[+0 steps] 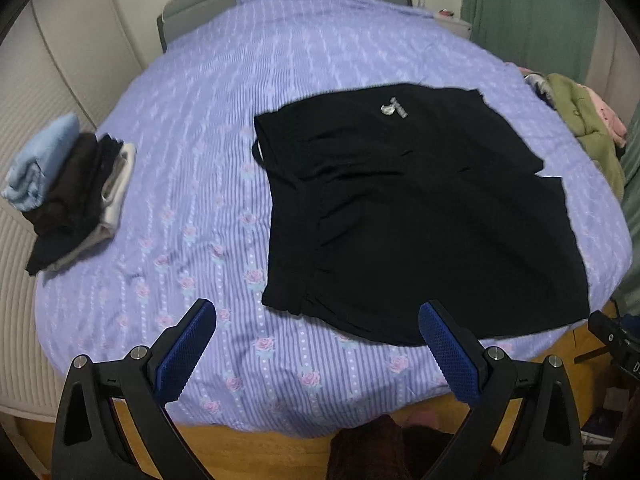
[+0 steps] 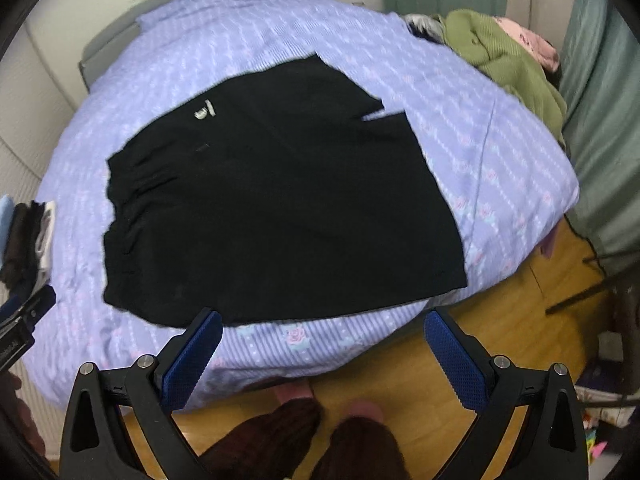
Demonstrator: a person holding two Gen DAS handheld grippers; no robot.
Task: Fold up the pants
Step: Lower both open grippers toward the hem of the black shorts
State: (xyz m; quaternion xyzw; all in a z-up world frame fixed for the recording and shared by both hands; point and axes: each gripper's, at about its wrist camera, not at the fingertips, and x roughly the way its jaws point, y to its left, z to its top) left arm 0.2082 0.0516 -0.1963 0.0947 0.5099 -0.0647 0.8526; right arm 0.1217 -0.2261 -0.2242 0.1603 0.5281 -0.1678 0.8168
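Note:
Black pants (image 1: 420, 208) lie spread flat on the purple flowered bedsheet (image 1: 192, 184), waistband toward the left, a small white label near the far edge. In the right wrist view the same pants (image 2: 280, 208) fill the middle of the sheet (image 2: 480, 168). My left gripper (image 1: 318, 322) hovers open above the pants' near left corner, holding nothing. My right gripper (image 2: 324, 332) hangs open over the bed's near edge, just in front of the pants' near hem, also empty. The left gripper's body (image 2: 24, 320) shows at the left edge of the right wrist view.
A stack of folded clothes (image 1: 76, 192) sits at the bed's left side. A heap of green and pink garments (image 2: 508, 52) lies at the far right corner. Wooden floor (image 2: 500, 300) and a person's legs (image 2: 304, 440) are below the near edge. A green curtain (image 1: 532, 12) hangs at right.

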